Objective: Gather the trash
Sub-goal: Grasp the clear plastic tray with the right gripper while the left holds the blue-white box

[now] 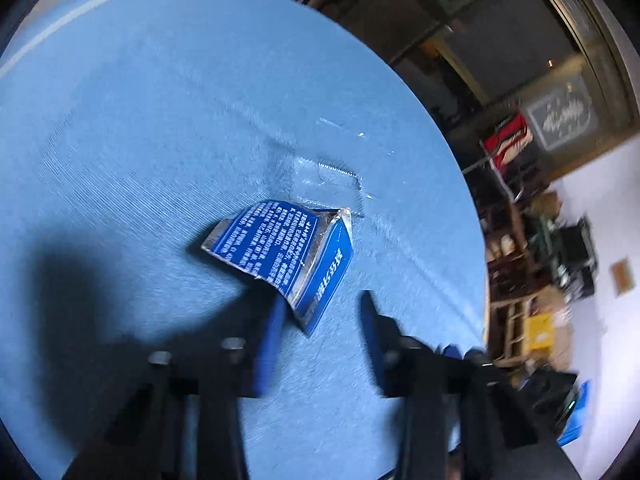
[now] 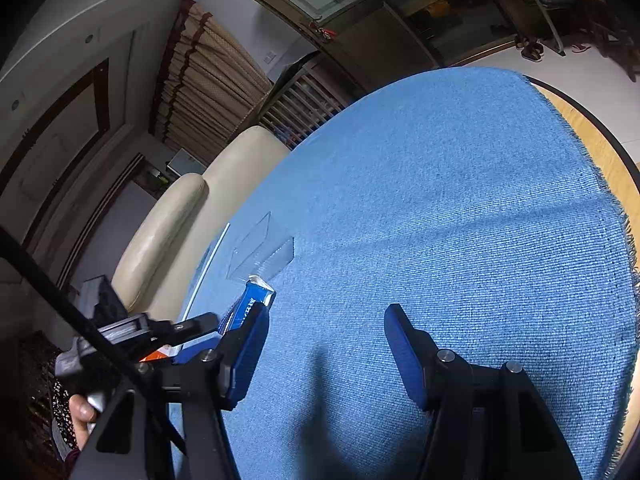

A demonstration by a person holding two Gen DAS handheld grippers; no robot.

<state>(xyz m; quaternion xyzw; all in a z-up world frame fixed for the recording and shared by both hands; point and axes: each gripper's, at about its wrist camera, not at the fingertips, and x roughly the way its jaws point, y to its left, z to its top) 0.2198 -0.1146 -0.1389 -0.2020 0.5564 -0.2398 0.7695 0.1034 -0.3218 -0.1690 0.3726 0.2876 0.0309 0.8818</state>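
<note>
Left wrist view: I am holding my left claw [image 1: 324, 320] low over the blue cloth [image 1: 140, 140]. Its two blue pads [image 1: 272, 336] are standing apart, and nothing is clamped between them. A torn blue wrapper [image 1: 280, 252] with white print and a silver lining is lying on the cloth just ahead of the pads; its lower corner is reaching toward the gap, close beside the left-hand pad (whether it touches that pad, I cannot tell through the blur). Just beyond the wrapper, a piece of clear plastic [image 1: 332, 176] is lying flat on the cloth. Dim shelves [image 1: 520, 240] are showing past the cloth's edge at the right.

Right wrist view: I am holding my right claw [image 2: 326, 344] above a bare stretch of the same cloth [image 2: 440, 200]. Its pads [image 2: 404, 352] are standing well apart, with only cloth between them. The wrapper [image 2: 252, 304] is showing at the left, partly hidden behind my left-hand pad, with the clear plastic [image 2: 260, 248] lying just past it. My left claw's black frame [image 2: 132, 332] is showing at the lower left, with fingers [image 2: 82, 412] of a hand beneath it. A cream sofa [image 2: 172, 220] is standing beyond the cloth's far edge, and a wooden tabletop [image 2: 600, 152] is showing at the fringed right edge.
</note>
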